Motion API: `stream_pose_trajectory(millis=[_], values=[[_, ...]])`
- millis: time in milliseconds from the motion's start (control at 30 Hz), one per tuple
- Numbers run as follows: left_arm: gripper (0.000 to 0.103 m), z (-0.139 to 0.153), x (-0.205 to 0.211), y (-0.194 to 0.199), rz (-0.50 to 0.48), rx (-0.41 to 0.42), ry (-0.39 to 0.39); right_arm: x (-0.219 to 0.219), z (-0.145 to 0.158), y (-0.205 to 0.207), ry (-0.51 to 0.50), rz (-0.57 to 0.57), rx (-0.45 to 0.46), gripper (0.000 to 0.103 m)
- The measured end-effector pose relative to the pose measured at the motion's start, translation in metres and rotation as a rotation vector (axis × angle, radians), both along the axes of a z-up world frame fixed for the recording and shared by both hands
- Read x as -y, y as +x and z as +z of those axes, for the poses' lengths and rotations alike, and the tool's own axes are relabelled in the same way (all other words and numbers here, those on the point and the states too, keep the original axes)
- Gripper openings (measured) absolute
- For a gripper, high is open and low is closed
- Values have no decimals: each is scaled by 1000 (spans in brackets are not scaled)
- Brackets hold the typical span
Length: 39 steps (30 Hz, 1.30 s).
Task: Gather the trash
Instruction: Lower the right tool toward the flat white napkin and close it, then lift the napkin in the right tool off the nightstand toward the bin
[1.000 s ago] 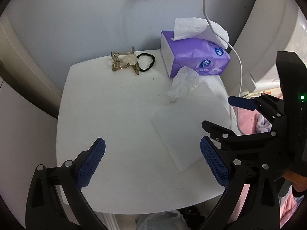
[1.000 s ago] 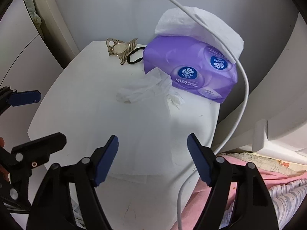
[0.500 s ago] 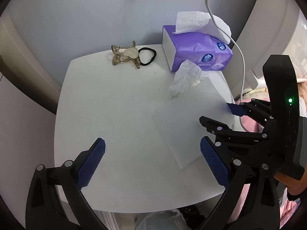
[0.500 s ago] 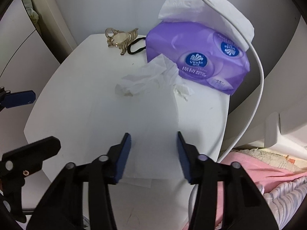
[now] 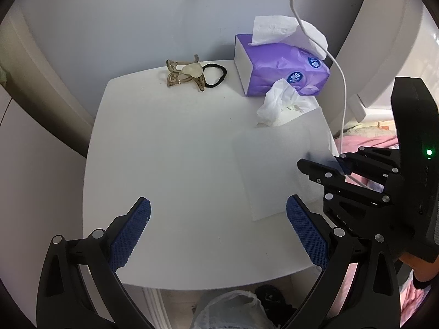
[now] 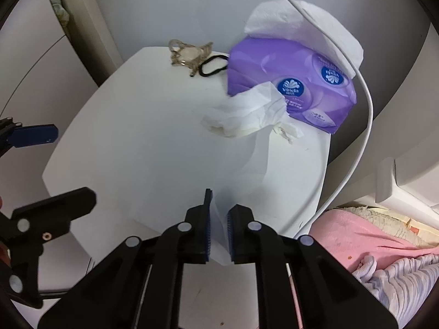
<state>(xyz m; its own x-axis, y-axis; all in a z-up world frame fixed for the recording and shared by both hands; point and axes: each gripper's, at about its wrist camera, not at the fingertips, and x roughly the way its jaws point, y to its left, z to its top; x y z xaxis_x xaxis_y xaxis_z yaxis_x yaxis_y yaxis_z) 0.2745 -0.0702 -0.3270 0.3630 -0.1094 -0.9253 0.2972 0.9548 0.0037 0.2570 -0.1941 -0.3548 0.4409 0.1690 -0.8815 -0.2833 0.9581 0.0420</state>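
Note:
A flat white tissue sheet (image 5: 277,161) lies on the right side of the small white table (image 5: 170,148). My right gripper (image 6: 218,226) is shut on the near right edge of that sheet (image 6: 241,170), which lifts slightly there. It shows in the left wrist view (image 5: 329,164) at the table's right edge. A crumpled used tissue (image 5: 279,101) lies on the sheet's far end, against the purple pack; it also shows in the right wrist view (image 6: 247,115). My left gripper (image 5: 216,230) is open and empty above the table's front.
A purple tissue pack (image 5: 279,65) stands at the back right, with a white cable (image 5: 340,82) hanging over it. A hair claw (image 5: 183,72) and black hair tie (image 5: 216,75) lie at the back. A plastic bag (image 5: 230,309) sits below the table's front edge. Pink bedding (image 6: 370,249) is at the right.
My right gripper closed from wide open onto the flat sheet's edge and moved in toward the table. My left gripper stayed open, almost still.

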Motion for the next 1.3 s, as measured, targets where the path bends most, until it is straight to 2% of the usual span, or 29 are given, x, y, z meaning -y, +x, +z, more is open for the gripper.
stream_pose_trajectory(millis=[233, 567, 1067, 1300], values=[[96, 14, -12, -17, 14, 4, 0, -13, 17, -19, 33, 27, 2, 10], [96, 40, -37, -58, 42, 20, -5, -38, 45, -61, 26, 66, 13, 10], [96, 65, -84, -142, 92, 39, -27, -86, 84, -145, 10, 136, 20, 10], [96, 72, -110, -192, 111, 39, -18, -111, 90, -190, 17, 172, 13, 10]])
